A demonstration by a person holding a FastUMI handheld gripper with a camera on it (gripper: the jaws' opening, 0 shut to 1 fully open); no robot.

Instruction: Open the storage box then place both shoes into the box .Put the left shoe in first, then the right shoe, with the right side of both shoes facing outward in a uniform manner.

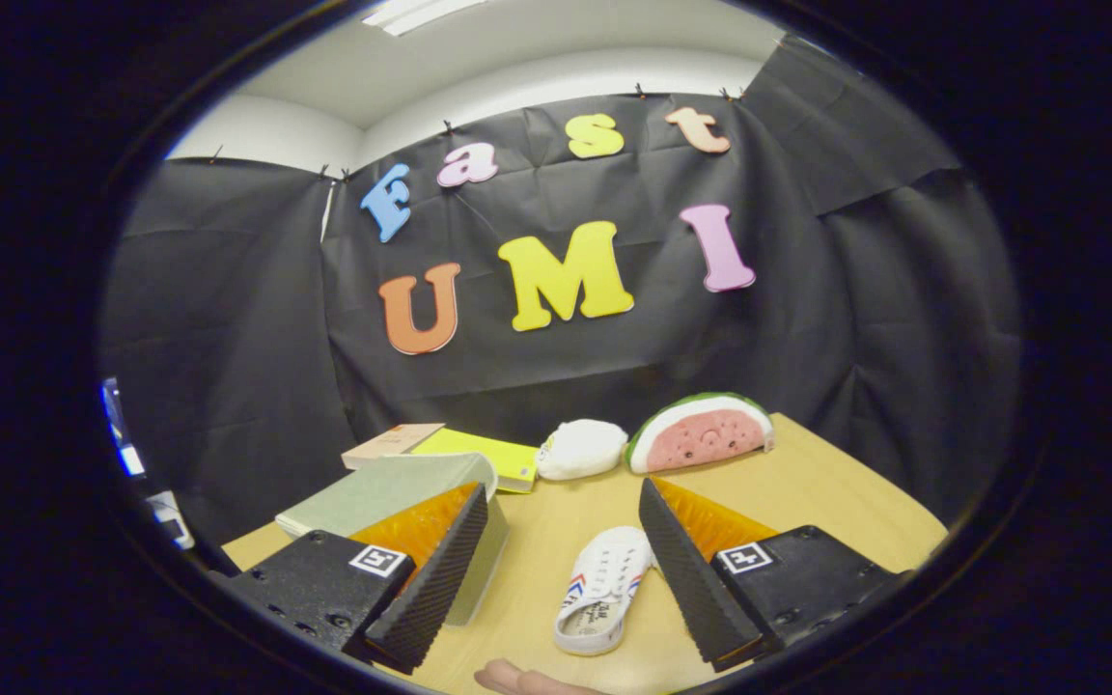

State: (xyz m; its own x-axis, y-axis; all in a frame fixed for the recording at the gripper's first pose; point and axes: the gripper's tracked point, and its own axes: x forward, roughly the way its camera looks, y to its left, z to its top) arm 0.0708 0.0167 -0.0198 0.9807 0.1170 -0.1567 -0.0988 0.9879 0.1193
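On the wooden surface (836,492), left to right: one pale green storage box (392,492) behind the left finger, two books (459,446), one white plush (580,449), one watermelon plush (701,431). One white shoe (604,589) between the wide, empty jaws of the gripper (556,618). One fingertip (517,679) nearest the camera.

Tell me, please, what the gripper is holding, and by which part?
Nothing: the gripper is open, and the white shoe lies untouched on the table between its fingers.

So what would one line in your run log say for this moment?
gripper: open, above table | white shoe: on table between fingers, not held | storage box: lid closed, beside left finger | stage: box not yet opened
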